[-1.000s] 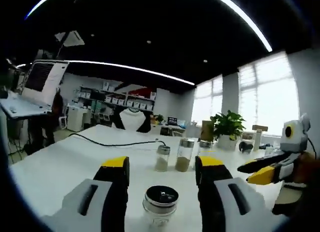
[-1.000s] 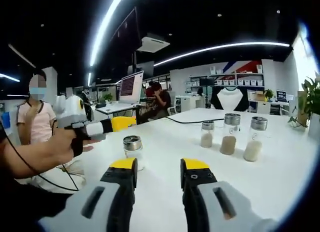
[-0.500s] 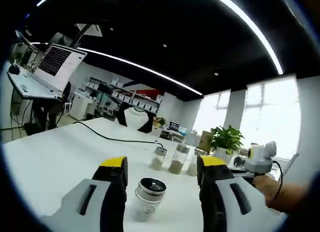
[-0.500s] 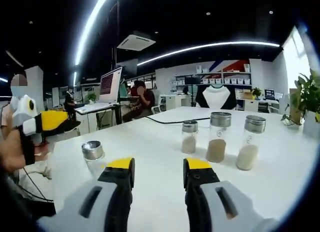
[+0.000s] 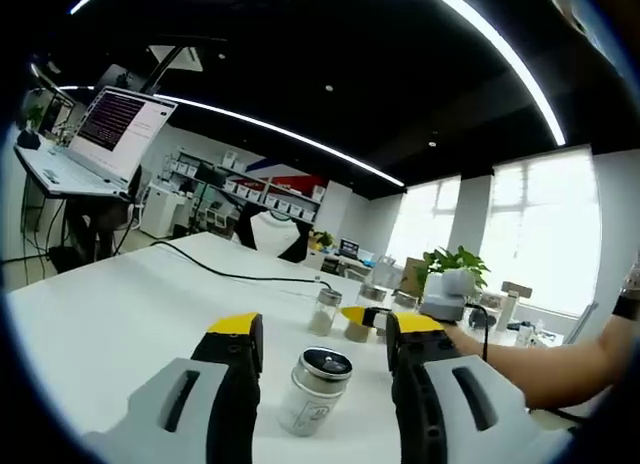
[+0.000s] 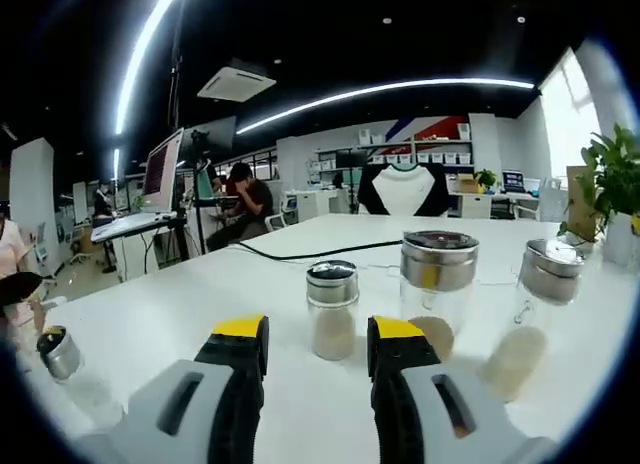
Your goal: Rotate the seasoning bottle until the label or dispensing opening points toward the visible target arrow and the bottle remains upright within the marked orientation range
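Note:
A clear seasoning bottle with a metal lid [image 5: 318, 386] stands on the white table [image 5: 110, 319], leaning in the left gripper view. It sits between the fingers of my left gripper [image 5: 325, 329], which is open and not touching it. The same bottle [image 6: 63, 362] appears at the lower left of the right gripper view. My right gripper [image 6: 318, 331] is open, its tips just short of a small bottle of tan powder [image 6: 332, 310]. In the left gripper view the right gripper [image 5: 372, 316] reaches in from the right, held by a person's hand. No arrow mark can be seen.
Two taller bottles [image 6: 438, 284] [image 6: 535, 314] stand beside the small one in a row. A black cable [image 6: 330, 249] crosses the far table. An open laptop [image 5: 105, 134] stands at the left on another desk, a potted plant [image 5: 455, 269] at the far right. A seated person [image 6: 245, 194] is behind.
My right gripper has moved away from the lone bottle and up to the row of three bottles, which now loom larger. The left gripper has stayed around the lone bottle.

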The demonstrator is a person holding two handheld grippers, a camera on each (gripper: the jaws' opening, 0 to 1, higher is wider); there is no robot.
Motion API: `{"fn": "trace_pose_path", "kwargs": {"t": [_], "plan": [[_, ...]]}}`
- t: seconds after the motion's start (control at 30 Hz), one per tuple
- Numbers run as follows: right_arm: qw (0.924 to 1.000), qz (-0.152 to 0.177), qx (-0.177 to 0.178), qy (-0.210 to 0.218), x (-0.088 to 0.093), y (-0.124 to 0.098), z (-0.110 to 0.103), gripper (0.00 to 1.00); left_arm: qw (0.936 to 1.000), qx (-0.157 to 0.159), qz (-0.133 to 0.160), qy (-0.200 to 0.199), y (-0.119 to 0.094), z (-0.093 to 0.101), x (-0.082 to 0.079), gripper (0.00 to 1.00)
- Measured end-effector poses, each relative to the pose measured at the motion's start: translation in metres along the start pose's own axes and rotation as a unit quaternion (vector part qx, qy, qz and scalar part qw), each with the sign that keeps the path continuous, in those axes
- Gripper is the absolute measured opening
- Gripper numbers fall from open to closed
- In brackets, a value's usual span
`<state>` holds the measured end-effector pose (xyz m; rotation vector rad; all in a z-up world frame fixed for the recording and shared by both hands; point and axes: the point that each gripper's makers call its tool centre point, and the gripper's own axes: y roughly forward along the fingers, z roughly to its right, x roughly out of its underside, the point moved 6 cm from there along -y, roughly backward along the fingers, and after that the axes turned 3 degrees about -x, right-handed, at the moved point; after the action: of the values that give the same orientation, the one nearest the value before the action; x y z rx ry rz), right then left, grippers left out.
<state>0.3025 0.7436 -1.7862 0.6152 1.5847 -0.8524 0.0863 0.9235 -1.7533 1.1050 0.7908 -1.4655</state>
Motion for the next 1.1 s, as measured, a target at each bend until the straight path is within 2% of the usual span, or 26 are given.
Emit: {"fn": "trace_pose_path", "kwargs": {"t": [0.17, 0.3, 0.53, 0.8, 0.97, 1.1], "plan": [[0.9998, -0.009, 0.001, -0.02, -0.005, 0.019, -0.004, 0.37, 1.0, -0.004, -0.007, 0.0, 0.001, -0.005, 0.003, 0.56], [0.9987, -0.018, 0.022, -0.043, -0.006, 0.028, -0.002, 0.37, 0.9999, -0.008, -0.01, 0.003, -0.001, -0.009, 0.002, 0.56], [0.9991, -0.018, 0.028, -0.025, -0.006, 0.042, 0.002, 0.36, 0.9997, -0.019, -0.012, 0.008, -0.005, -0.018, -0.001, 0.55], [0.9995, -0.007, 0.03, 0.005, -0.007, 0.046, 0.006, 0.31, 0.9996, -0.02, -0.017, 0.01, -0.007, -0.019, 0.0, 0.54], [0.9996, -0.01, 0.028, 0.003, -0.008, 0.048, 0.006, 0.3, 0.9995, -0.02, -0.019, 0.015, -0.009, -0.017, -0.002, 0.54], [0.9999, -0.012, 0.011, -0.003, -0.01, 0.037, 0.001, 0.29, 0.9995, -0.014, -0.017, 0.023, -0.011, -0.01, -0.008, 0.53]]}}
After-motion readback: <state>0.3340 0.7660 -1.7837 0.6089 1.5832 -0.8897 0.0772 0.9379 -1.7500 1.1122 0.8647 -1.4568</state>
